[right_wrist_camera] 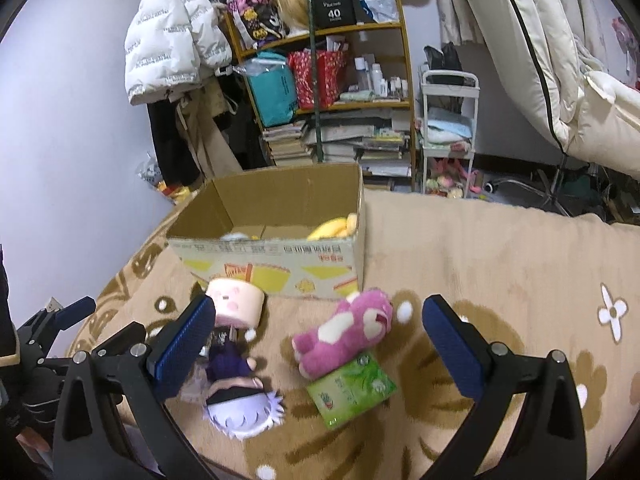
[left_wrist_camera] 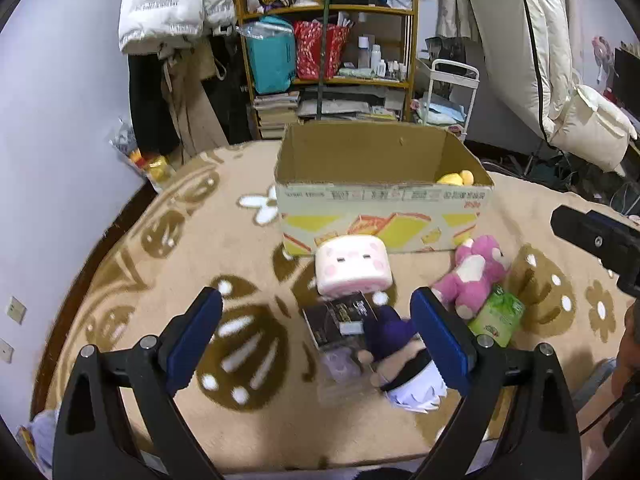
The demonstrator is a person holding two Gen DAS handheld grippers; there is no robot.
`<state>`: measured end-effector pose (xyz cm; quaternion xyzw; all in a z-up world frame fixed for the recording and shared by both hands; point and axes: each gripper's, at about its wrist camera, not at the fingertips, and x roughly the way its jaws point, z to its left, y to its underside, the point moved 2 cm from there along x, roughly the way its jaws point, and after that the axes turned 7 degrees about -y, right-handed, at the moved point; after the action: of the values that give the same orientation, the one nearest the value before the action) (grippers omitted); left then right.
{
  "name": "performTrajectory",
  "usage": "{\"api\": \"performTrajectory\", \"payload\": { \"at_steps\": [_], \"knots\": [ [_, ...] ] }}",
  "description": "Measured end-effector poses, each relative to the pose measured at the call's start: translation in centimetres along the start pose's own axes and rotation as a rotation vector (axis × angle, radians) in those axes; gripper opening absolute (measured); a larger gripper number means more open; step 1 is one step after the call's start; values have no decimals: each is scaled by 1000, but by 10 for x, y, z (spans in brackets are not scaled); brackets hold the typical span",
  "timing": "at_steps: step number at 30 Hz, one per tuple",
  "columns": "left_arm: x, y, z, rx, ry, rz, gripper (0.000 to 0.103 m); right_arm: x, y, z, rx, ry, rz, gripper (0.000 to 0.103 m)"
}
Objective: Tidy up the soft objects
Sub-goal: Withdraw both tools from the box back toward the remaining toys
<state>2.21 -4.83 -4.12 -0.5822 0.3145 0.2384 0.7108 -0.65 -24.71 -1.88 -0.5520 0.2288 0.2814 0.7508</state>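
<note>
Grippers: left gripper (left_wrist_camera: 316,344) spread wide, empty, low centre of left wrist view; right gripper (right_wrist_camera: 316,354) likewise apart and empty, low centre of right wrist view. Blue pads clear of all items.

Doll: white-haired doll in purple (right_wrist_camera: 236,394) lying flat on blanket (right_wrist_camera: 500,248), just beside the inner pad of each tool. Likely first snag; an unplanned brush by a pad could roll or drag it.

Flat packet: dark packet (left_wrist_camera: 340,322) touching the doll's purple body, lower centre of left view. Looks stiff, perhaps not soft. Risk: a wide closure pinches packet and doll together, so the wrong thing goes into the box.

Green pack: green tissue pack (right_wrist_camera: 352,390) pressed against pink bear (right_wrist_camera: 346,330), centre of right view. Same double-grab risk. Slick wrapper may slip from the pads.

Pink bear: on its side between right tool's fingers, further off. Limp limbs; a pinch on one leg could let it swing and drop short of the box.

Square plush: pale pink square plush (left_wrist_camera: 352,266) touching the box front. A push from the front would shove it against the wall rather than seat it.

Box: cardboard box (left_wrist_camera: 384,216) open, mid-frame, yellow plush (left_wrist_camera: 456,178) already inside at right. Light carton on soft blanket; may slide or tip if a tool knocks the rim.

Crowding: both tools converging on one cluster; collision possible.
</note>
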Motion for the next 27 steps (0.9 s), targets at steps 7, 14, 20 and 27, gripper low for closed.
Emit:
{"api": "performTrajectory", "payload": {
  "at_steps": [7,14,20,27],
  "knots": [
    [11,3,-2,-24,17,40,94,16,10,-7,46,28,91,103],
    [32,8,-4,-63,49,112,94,41,20,-20,119,41,183,103],
    [48,13,-15,-72,75,157,94,56,26,-29,166,51,242,103],
    [60,17,-34,-32,93,174,94,74,38,-36,189,75,350,103]
  ]
}}
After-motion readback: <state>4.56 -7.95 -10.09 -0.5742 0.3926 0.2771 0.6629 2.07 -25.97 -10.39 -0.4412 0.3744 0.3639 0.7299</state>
